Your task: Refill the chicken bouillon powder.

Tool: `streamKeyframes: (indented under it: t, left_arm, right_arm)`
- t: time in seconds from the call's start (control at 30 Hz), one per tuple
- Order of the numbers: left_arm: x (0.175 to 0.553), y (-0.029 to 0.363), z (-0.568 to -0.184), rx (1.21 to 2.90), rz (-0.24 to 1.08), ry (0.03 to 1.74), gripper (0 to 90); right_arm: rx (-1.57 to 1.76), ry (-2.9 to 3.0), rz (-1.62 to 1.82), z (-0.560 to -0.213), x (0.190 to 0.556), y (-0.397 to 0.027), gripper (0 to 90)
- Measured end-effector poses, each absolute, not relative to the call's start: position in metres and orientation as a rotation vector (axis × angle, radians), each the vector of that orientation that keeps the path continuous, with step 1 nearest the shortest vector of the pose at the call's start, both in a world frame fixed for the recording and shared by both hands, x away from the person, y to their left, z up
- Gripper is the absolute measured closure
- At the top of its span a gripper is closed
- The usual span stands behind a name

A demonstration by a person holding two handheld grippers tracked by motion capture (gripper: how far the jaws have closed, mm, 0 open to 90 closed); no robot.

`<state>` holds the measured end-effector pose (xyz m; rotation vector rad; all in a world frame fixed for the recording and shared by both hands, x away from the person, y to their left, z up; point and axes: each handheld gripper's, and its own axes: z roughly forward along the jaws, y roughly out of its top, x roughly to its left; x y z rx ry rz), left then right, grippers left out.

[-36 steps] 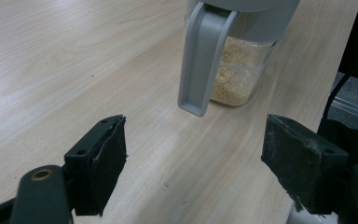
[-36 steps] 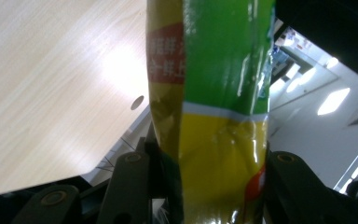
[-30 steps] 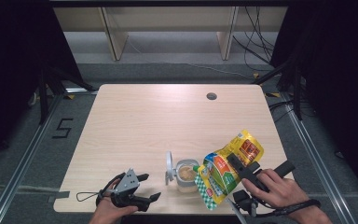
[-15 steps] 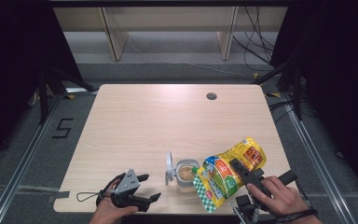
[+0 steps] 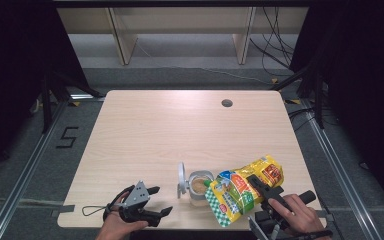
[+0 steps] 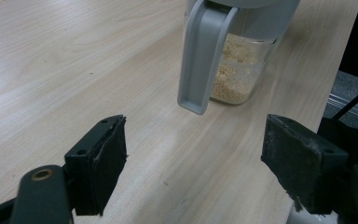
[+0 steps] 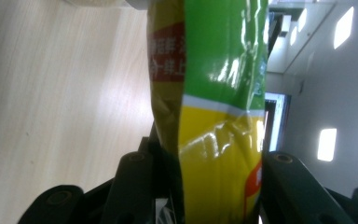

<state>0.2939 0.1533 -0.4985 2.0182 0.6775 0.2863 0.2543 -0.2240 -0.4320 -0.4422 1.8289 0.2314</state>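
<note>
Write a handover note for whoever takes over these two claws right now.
Right claw: shut on the yellow-green pouch, which is tilted with its lower end at the mouth of the jar.
Left claw: open, empty, near the table's front edge, short of the jar.
Jar: upright, lid flipped open, some beige granules already inside.
Done: jar opened, pouch brought to it.
Left, probably: finish pouring, set the pouch down, close the lid.

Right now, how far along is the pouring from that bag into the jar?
Done: the jar stands with its lid flipped open and holds some crumbly tan filling. In hand: the right gripper clamps the bag, tilted with one end at the jar's mouth. The left gripper waits open beside it. Left: finishing the pour, setting the bag down, closing the lid.
</note>
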Motion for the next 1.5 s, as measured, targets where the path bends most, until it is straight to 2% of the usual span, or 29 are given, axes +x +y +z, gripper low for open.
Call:
streamKeyframes:
  t: [0.63, 0.73, 0.87, 0.9, 1.13, 1.5]
  left_arm:
    - [0.294, 0.154, -0.497, 2.013, 0.294, 0.677, 21.5]
    - [0.294, 0.155, -0.497, 2.025, 0.300, 0.683, 21.5]
    - [0.294, 0.154, -0.497, 2.008, 0.288, 0.675, 21.5]
    - [0.294, 0.154, -0.497, 2.006, 0.290, 0.676, 21.5]
    - [0.294, 0.156, -0.496, 2.025, 0.294, 0.673, 21.5]
    - [0.294, 0.155, -0.497, 2.021, 0.299, 0.674, 21.6]
  right_arm:
    - [-0.226, 1.924, 0.500, -0.448, 0.260, -0.239, 68.8]
    - [-0.287, 1.922, 0.490, -0.445, 0.261, -0.239, 68.9]
    - [-0.190, 1.957, 0.575, -0.451, 0.262, -0.241, 68.9]
    - [-0.269, 1.942, 0.552, -0.446, 0.265, -0.240, 69.0]
    - [-0.130, 2.004, 0.726, -0.453, 0.270, -0.245, 69.8]
    - [-0.112, 2.054, 0.826, -0.457, 0.276, -0.246, 70.2]
